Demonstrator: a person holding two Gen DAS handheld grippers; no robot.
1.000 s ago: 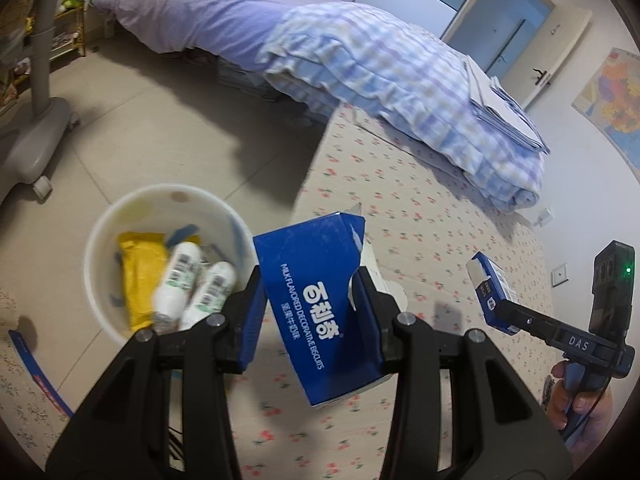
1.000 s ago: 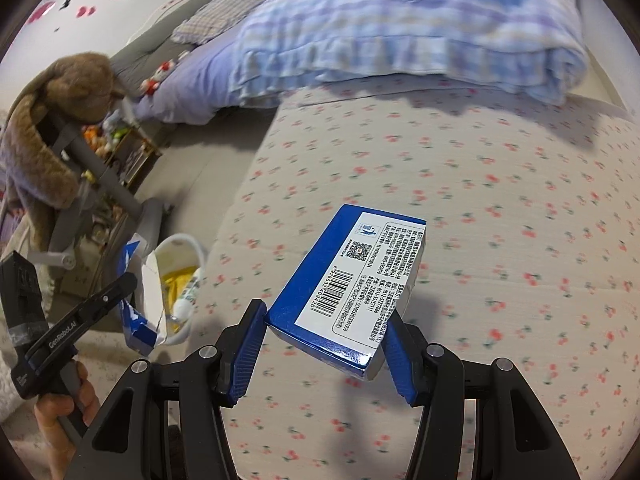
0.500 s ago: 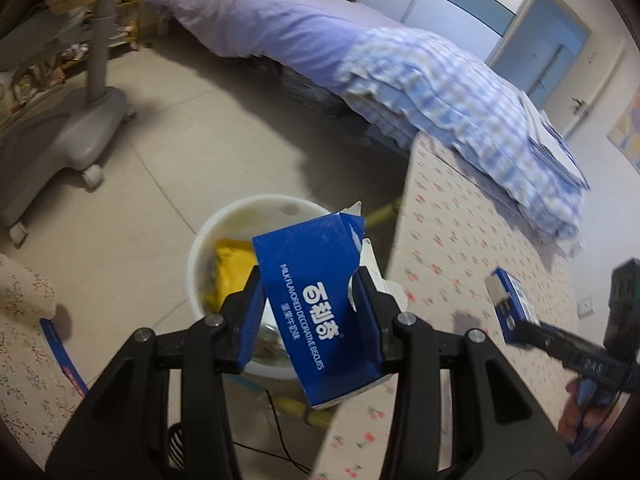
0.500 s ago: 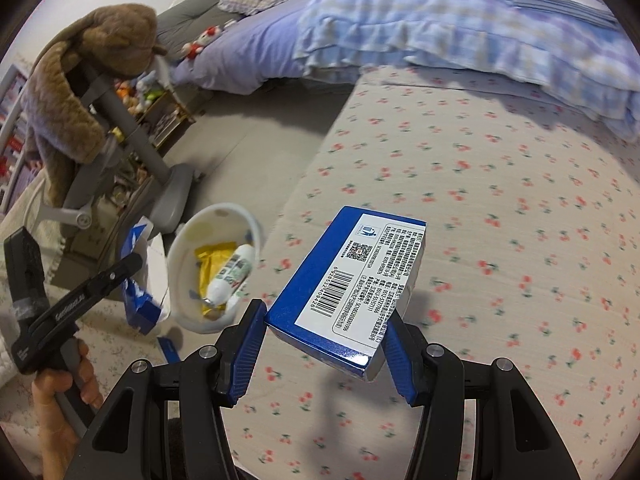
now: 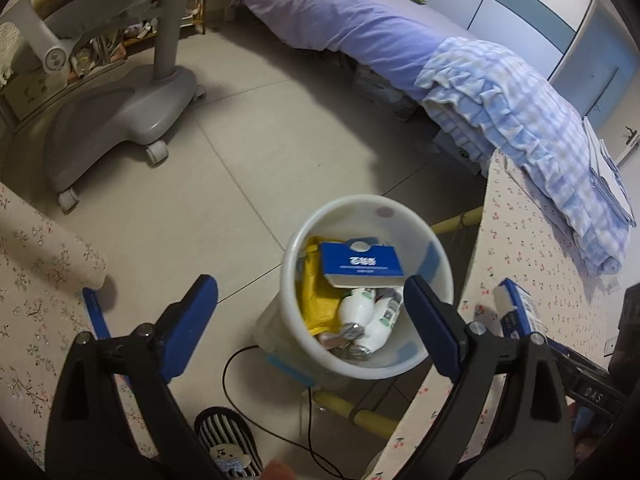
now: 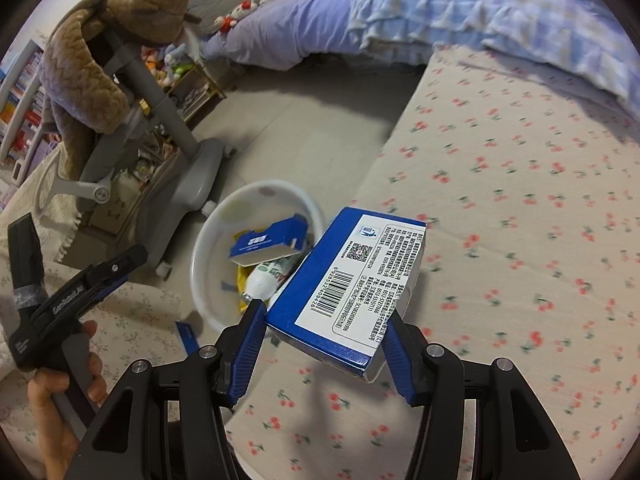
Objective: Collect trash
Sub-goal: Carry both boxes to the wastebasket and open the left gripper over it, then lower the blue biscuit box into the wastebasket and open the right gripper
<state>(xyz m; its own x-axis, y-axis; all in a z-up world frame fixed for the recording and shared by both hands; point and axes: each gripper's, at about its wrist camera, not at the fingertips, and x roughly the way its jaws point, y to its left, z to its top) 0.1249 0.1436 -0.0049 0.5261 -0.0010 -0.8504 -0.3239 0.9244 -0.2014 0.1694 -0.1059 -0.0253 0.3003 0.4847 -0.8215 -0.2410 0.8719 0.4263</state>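
Note:
My left gripper (image 5: 308,284) hangs over a white bin (image 5: 362,201) on the floor, its jaws opening with nothing between them. A torn blue carton (image 5: 360,265) lies in the bin on top of a yellow wrapper (image 5: 316,300) and white bottles (image 5: 360,314). My right gripper (image 6: 326,312) is shut on a blue biscuit box (image 6: 352,284), barcode side up, over the edge of the cherry-print bed (image 6: 520,240) beside the bin (image 6: 260,187). The right wrist view also shows the dropped carton (image 6: 268,240) and the left gripper (image 6: 120,266) in a hand (image 6: 60,408).
A grey wheeled chair base (image 5: 120,120) stands on the tiled floor left of the bin. Behind are a purple bed (image 5: 360,20) and a checked quilt (image 5: 520,120). A striped slipper (image 5: 228,440), a black cable (image 5: 240,360) and a yellow pole (image 5: 360,412) lie near the bin.
My left gripper carried the torn blue carton over the bin and opened; the carton now lies in the bin. My right gripper moved towards the bin, still gripping its box.

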